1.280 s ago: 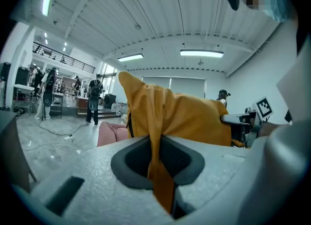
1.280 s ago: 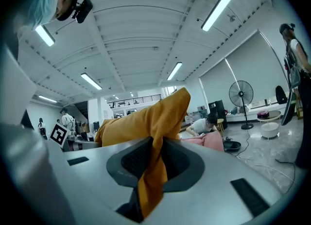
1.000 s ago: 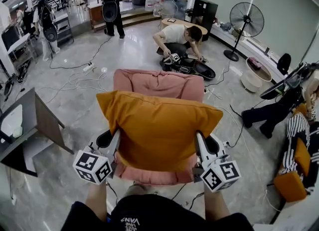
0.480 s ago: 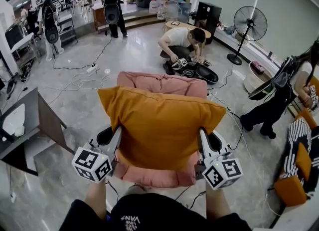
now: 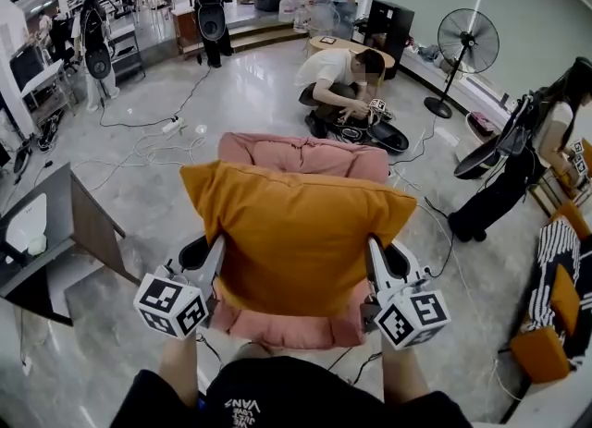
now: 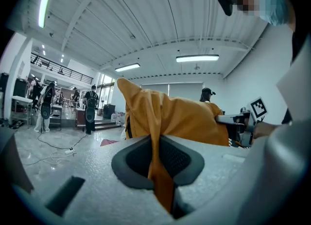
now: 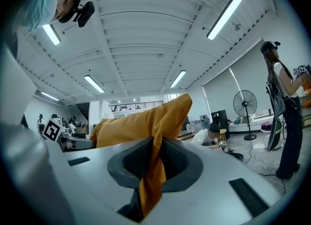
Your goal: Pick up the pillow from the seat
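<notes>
A large orange pillow hangs upright in front of me, above the pink armchair. My left gripper is shut on the pillow's left edge, and in the left gripper view a fold of orange fabric is pinched between the pads of the gripper. My right gripper grips the right edge. Its jaws are closing with a fold of the pillow pressed between them in the right gripper view. The pillow hides most of the seat; only the pink front edge shows below it.
A dark side table stands at my left. Behind the armchair a person crouches over gear on the floor, with cables nearby. A pedestal fan and a standing person are at the right, with orange cushions beside them.
The pillow and both grippers stay almost where they were. The person at the right has stood up and moved closer into view.
</notes>
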`<state>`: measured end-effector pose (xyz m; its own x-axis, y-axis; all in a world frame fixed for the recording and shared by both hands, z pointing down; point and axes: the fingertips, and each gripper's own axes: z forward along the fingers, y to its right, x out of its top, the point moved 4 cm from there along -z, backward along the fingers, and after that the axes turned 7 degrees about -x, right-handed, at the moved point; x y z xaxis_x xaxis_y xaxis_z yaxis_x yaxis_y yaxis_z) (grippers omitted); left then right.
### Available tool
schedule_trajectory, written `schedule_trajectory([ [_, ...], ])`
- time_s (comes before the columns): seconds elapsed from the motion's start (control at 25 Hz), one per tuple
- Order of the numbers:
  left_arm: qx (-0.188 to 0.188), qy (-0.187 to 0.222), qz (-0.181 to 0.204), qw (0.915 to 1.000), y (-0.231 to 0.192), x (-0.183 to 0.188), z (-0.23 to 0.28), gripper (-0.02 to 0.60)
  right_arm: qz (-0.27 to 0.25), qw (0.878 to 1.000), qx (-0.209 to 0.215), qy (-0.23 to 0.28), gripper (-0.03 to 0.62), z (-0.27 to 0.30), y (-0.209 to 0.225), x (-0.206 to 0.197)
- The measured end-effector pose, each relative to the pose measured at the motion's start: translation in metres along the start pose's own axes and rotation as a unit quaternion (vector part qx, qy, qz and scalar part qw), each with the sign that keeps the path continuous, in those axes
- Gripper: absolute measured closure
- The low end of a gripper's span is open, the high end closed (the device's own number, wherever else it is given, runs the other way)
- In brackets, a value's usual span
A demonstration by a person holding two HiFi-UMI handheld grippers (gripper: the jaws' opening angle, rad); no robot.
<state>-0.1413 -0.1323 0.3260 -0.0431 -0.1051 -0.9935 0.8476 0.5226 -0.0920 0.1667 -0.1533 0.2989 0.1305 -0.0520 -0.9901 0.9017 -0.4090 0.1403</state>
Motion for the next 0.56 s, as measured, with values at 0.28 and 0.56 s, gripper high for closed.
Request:
schedule_trajectory([
  [0.28,-0.004,-0.002,-0.004,1.0,-0.008,-0.006,0.001,0.541,0.001,1.0,-0.004,-0.002,0.543,0.006,-0.003,-0.007],
  [0.56,-0.003,-0.003,-0.007,1.0,-0.01,-0.011,0.009,0.541,0.001,1.0,-0.001,-0.003,0.543,0.011,0.003,-0.011],
])
